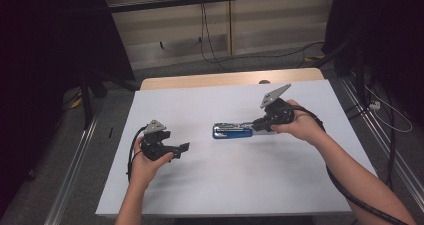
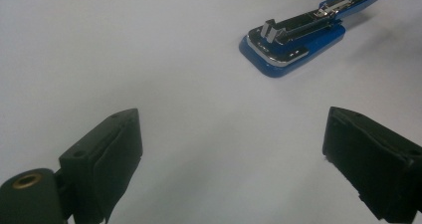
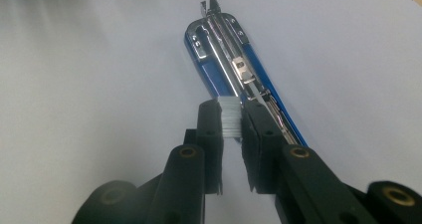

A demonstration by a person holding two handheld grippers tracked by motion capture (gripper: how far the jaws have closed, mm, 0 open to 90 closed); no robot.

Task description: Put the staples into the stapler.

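Right hand-held gripper (image 3: 233, 115) pinches staples (image 3: 229, 117) (over open stapler (image 3: 226, 59)).

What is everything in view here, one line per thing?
stapler: one, blue with an opened metal top, lying mid-table.
strip of staples: one, pale silvery, pinched in the right tool just above the stapler's rear.
table: one, white top with a wooden far edge.
cables on the floor: several, black, beyond the table.
left tool: one, black, jaws wide apart and empty, left of the stapler.
right tool: one, black, shut on the strip.
hands: two, each gripping a tool from the near side.
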